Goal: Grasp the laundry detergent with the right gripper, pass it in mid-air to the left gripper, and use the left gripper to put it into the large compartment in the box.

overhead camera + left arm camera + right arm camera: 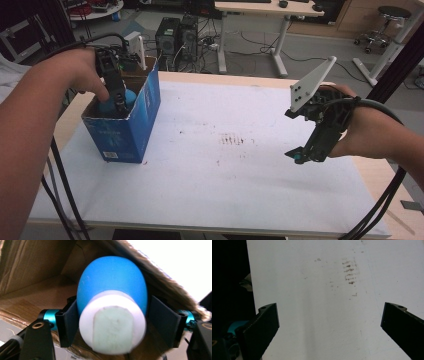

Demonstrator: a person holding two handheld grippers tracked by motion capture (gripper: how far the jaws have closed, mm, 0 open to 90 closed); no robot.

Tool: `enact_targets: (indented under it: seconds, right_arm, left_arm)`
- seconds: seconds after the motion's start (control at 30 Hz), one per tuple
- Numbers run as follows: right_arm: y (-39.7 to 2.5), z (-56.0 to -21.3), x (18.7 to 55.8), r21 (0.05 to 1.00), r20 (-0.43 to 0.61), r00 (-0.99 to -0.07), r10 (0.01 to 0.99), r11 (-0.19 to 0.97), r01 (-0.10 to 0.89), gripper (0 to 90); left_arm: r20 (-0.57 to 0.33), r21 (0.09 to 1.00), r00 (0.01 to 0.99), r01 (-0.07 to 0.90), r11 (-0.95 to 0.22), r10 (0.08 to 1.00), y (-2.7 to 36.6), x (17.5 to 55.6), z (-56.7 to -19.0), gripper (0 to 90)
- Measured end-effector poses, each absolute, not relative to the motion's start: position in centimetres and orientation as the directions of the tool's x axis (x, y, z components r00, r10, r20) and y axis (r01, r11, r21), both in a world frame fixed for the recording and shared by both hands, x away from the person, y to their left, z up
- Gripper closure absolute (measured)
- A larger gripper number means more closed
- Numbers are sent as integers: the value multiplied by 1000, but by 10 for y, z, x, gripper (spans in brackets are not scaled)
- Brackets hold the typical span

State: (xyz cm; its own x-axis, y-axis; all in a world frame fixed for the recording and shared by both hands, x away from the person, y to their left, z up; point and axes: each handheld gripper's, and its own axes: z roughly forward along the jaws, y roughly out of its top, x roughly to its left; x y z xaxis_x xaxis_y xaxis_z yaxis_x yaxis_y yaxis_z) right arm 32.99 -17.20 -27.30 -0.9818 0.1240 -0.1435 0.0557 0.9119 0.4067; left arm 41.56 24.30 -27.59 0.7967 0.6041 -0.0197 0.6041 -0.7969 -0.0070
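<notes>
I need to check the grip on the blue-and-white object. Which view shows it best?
The left gripper view: the blue-and-white object sits close up between the left gripper jaws. The high view shows just a blue patch inside the box.

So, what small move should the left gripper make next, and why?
Probably lift straight up. The left gripper has its jaws on both sides of the blue and white bulb-shaped object, inside the blue cardboard box. The brown box walls stand close around it, so a sideways pull might catch them. The right gripper is open above the white table.
</notes>
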Motion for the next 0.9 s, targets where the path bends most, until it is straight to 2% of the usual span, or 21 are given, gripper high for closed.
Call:
enact_targets:
  seconds: [0.2, 0.63, 0.9]
  right_arm:
    - [-173, -274, 329, 406, -141, -983, 117, 913, 51, 9]
    - [-184, -266, 337, 392, -129, -983, 128, 918, 68, 10]
    - [-186, -261, 351, 325, -103, -989, 105, 943, 66, 9]
  left_arm:
    - [14, -2, 806, 592, -806, 592, 237, 412, -263, 208]
    - [74, 15, 823, 563, -826, 563, 230, 404, -219, 136]
    - [35, 27, 894, 445, -895, 446, 196, 391, -201, 88]
